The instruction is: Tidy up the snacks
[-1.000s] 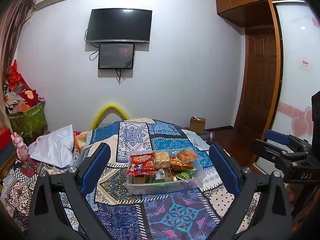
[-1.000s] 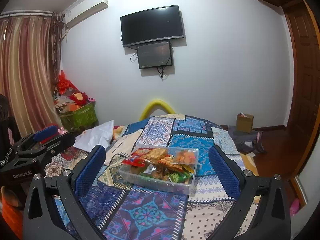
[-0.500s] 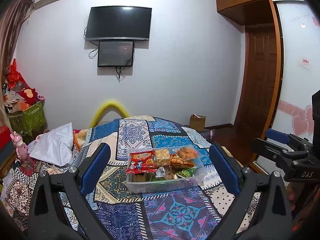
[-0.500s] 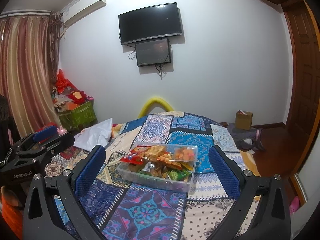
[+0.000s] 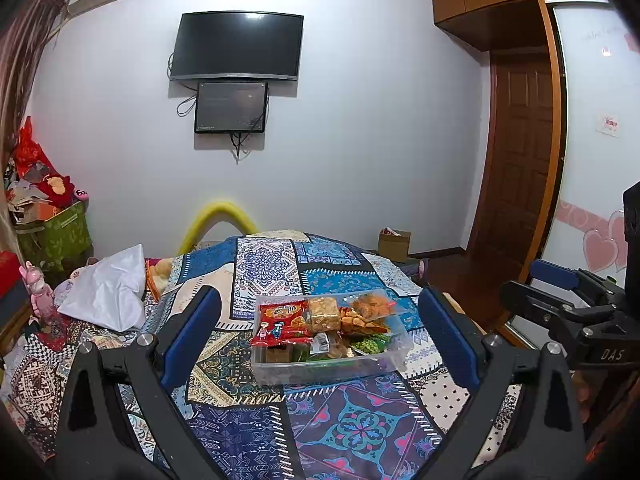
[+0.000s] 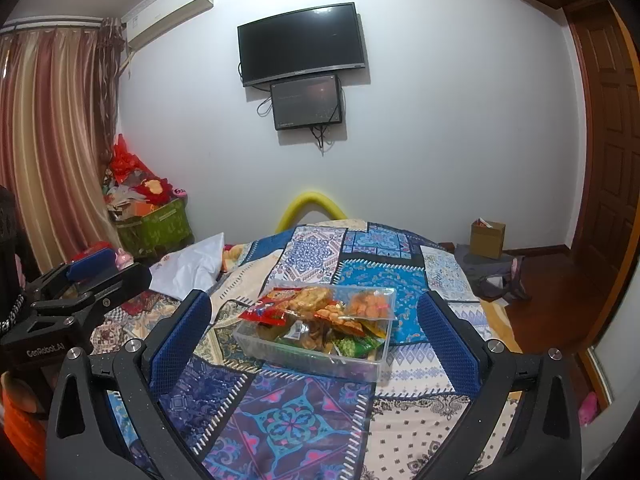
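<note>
Packed in a clear plastic tub (image 5: 320,364) on the patchwork cloth (image 5: 352,432): snack packets (image 5: 320,322), heaped to the rim, a red packet (image 5: 282,318) at the left end, an orange-filled bag (image 5: 370,306) riding highest at the far right corner, green-pea bags (image 5: 366,346) low on the near side. Nothing loose on the cloth beside the tub, so as things lie the snacks sit together in one container; fits either a sorted box just filled or a mixed box about to be sorted out, and not settled by this view. Any reach into the heap best made from above and slowly, pinching one packet by its crimped edge rather than its belly, since crisp-filled bags crush and slippery film slides; the other gripper better kept steadying the tub wall, light plastic likely to skid on cloth. Left gripper (image 5: 318,336) spread wide with nothing between its blue pads (image 5: 192,330), held back from and above the tub, which lies straight ahead framed between the fingers. Right gripper (image 6: 314,338) likewise gaping and bare, the tub (image 6: 312,354) centred ahead of it and well short of contact. Beyond, a white bag (image 5: 108,292) off to the left.
</note>
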The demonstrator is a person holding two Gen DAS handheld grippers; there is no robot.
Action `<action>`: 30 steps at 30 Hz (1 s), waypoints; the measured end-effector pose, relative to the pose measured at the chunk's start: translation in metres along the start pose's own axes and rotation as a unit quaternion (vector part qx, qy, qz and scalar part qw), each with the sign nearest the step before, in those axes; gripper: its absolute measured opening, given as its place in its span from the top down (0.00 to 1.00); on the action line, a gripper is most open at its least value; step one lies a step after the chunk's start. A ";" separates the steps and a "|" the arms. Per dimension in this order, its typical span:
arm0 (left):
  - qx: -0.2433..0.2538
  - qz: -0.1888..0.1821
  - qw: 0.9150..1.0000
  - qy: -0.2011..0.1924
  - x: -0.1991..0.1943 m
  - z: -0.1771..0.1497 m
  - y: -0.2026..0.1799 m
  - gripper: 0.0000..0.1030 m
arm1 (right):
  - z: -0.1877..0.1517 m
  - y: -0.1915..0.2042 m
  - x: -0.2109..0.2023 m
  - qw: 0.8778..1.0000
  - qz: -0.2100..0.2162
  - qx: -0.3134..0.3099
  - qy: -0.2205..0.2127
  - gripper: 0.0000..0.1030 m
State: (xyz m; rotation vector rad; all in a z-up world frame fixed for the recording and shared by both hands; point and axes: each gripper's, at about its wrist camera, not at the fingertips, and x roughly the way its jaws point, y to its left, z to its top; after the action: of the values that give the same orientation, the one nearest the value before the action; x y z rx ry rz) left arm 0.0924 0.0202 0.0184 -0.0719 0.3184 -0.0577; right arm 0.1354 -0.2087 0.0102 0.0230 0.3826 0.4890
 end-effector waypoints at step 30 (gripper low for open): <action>0.009 -0.013 1.000 -0.002 0.000 -0.003 -0.005 0.03 | 0.001 -0.002 0.004 1.000 -0.004 0.000 0.003 0.00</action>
State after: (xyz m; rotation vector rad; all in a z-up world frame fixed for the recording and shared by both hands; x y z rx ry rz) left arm 0.0912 0.0152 0.0159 -0.0574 0.3137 -0.0855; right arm 0.1402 -0.2083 0.0091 0.0198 0.3894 0.4808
